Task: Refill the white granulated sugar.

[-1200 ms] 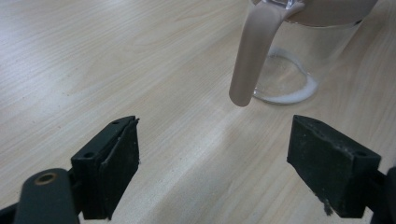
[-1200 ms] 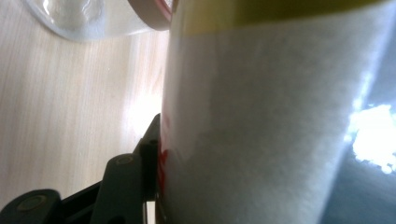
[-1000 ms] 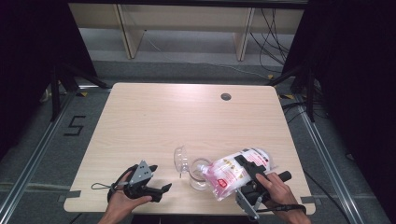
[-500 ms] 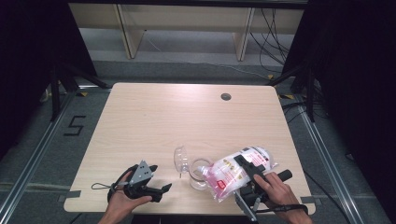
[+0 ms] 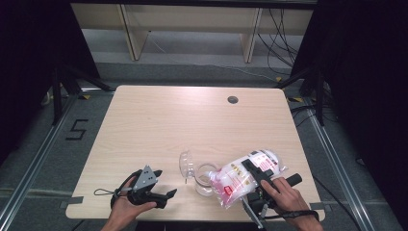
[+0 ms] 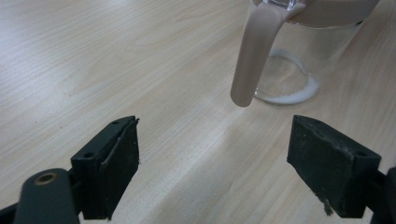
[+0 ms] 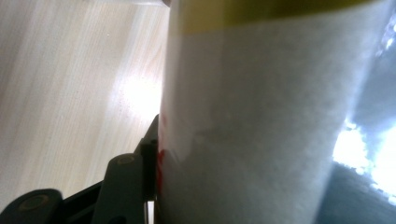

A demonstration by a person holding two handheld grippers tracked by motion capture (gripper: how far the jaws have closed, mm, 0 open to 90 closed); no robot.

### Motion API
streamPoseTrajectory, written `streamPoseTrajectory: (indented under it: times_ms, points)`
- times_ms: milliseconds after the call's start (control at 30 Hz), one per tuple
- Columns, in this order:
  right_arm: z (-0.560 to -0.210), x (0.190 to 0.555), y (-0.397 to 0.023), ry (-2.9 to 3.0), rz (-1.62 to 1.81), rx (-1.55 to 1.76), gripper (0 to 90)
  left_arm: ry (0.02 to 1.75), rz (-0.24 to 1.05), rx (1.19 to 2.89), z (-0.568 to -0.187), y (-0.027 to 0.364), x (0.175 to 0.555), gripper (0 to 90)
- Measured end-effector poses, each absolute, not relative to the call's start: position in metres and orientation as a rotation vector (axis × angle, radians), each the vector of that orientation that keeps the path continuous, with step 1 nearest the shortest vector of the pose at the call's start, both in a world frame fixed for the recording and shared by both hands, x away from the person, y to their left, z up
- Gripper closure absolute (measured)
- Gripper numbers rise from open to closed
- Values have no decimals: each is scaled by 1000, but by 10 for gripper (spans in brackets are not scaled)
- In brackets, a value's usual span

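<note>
A clear plastic bag of white grains [image 5: 240, 177] with red print lies tilted over a clear glass jar [image 5: 204, 179] near the table's front edge. My right gripper [image 5: 251, 169] is shut on the bag, which it holds across its middle. In the right gripper view the bag [image 7: 280, 116] presses against the left finger [image 7: 128, 179]; the other jaw is hidden behind it. The jar's round lid [image 5: 186, 164] stands swung open to its left. My left gripper [image 5: 168, 194] rests open on the table at the front left. Its jaws [image 6: 224, 168] face the jar [image 6: 292, 70], which has a white layer at its base.
The light wooden table [image 5: 192, 120] has a dark round cable hole [image 5: 233, 99] at the back right. A beige strip [image 6: 254, 56] hangs from the jar's rim. Behind the table stand shelf legs [image 5: 130, 33] and loose cables [image 5: 284, 29]. Black curtains flank both sides.
</note>
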State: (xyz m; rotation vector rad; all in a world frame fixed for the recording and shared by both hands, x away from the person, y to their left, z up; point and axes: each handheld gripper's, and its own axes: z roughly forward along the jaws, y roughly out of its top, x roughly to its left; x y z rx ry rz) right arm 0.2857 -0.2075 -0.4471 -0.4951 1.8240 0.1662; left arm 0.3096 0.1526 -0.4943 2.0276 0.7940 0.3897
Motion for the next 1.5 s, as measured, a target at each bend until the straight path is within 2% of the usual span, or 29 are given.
streamPoseTrajectory:
  times_ms: [1500]
  points:
    - [-442, 285, -206, 1793, 91, -553, 514, 798, 386, 2022, -495, 151, 309, 164]
